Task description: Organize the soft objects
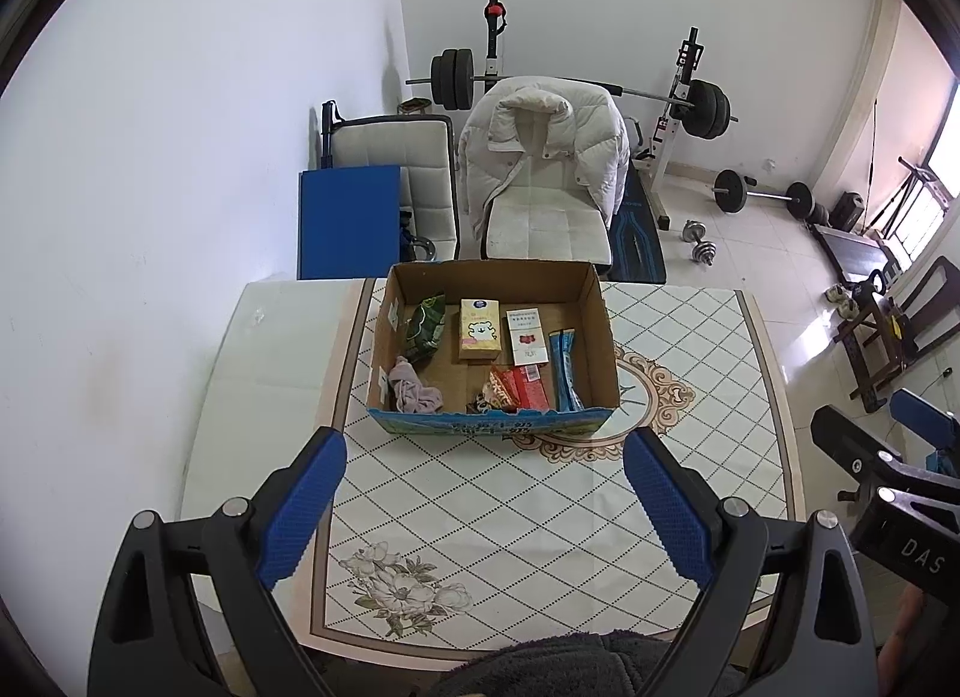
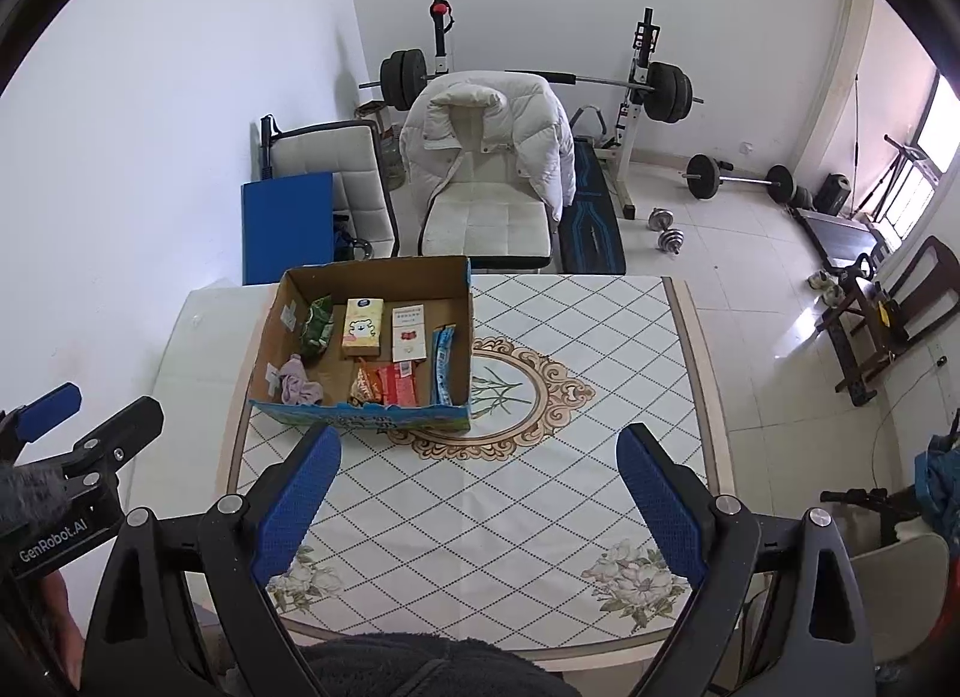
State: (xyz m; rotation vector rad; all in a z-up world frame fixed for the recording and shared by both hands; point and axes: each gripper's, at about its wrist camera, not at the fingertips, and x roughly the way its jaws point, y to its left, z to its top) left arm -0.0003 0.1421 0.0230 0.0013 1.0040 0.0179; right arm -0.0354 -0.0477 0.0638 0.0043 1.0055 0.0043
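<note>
An open cardboard box (image 1: 594, 307) (image 2: 462, 307) stands on the patterned table (image 1: 480, 517) (image 2: 570, 337). Inside lie a pink cloth (image 1: 414, 391) (image 2: 297, 385), a green snack bag (image 1: 425, 326) (image 2: 317, 325), a yellow tissue pack (image 1: 479, 329) (image 2: 363, 328), a white carton (image 1: 526, 335) (image 2: 409, 331), red and orange packets (image 1: 519, 388) (image 2: 387, 385) and a blue wrapper (image 1: 565, 370) (image 2: 443, 364). My left gripper (image 1: 483, 508) is open and empty, held above the table in front of the box. My right gripper (image 2: 480, 502) is open and empty, to the right of the box.
A white chair with a white puffer jacket (image 1: 540, 156) (image 2: 486, 144) stands behind the table, beside a second chair and a blue board (image 1: 348, 220). A barbell rack (image 1: 678, 96), dumbbells and wooden chairs fill the floor at the right.
</note>
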